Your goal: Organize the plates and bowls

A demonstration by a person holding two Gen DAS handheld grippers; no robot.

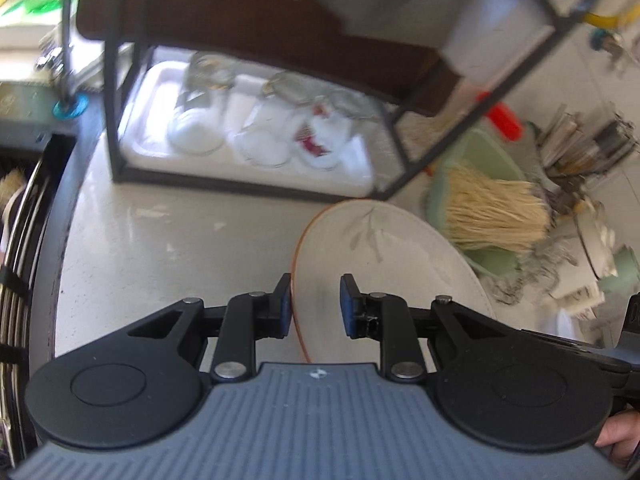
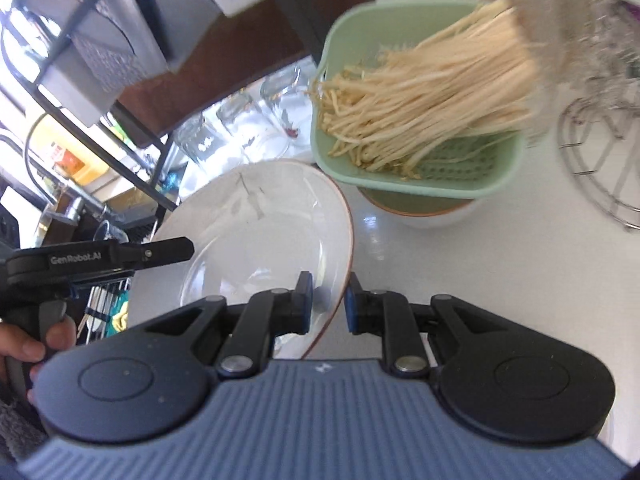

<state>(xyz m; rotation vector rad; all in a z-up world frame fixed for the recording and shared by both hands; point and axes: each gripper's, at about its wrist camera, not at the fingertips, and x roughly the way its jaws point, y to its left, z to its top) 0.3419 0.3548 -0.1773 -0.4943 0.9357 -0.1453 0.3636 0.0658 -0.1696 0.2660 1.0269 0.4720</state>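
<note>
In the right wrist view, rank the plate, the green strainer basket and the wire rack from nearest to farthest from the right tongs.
1. Plate, rim between the right tongs.
2. Green strainer basket, ahead, slightly right.
3. Wire rack, far right; close to the basket's distance, so this rank is uncertain.

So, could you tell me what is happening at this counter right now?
A person holding a gripper in each hand is handling a white plate with a brown rim. The right gripper has the plate's rim between its fingers, though a small gap shows, so a firm grip is unclear. The left gripper is open with the opposite rim between its fingers. The plate is tilted over the white counter, beside a green colander of bean sprouts sitting on a bowl.
</note>
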